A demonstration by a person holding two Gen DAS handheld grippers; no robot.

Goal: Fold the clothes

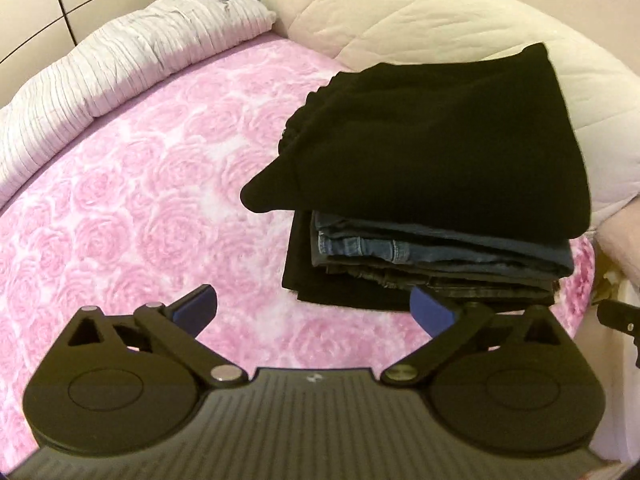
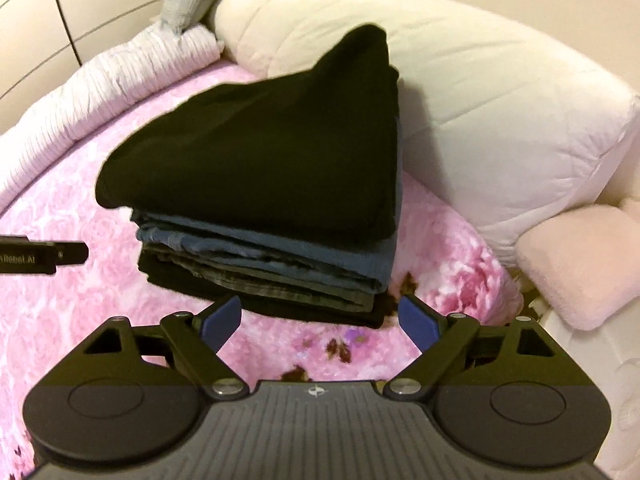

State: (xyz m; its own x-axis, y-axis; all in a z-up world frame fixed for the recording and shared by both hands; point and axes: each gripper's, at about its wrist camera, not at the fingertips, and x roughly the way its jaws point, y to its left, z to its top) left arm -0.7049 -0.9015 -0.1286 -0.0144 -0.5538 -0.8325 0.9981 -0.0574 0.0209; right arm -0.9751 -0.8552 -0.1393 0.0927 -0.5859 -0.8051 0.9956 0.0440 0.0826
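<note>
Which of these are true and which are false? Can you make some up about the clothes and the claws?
1. The black garment lies on top of the stack. True.
2. The left claw grips the jeans. False: it is open, holding nothing.
3. The stack sits on a pink rose-patterned blanket. True.
4. The right claw is shut. False: its jaws stand apart.
5. A white quilted duvet lies behind the stack. True.
</note>
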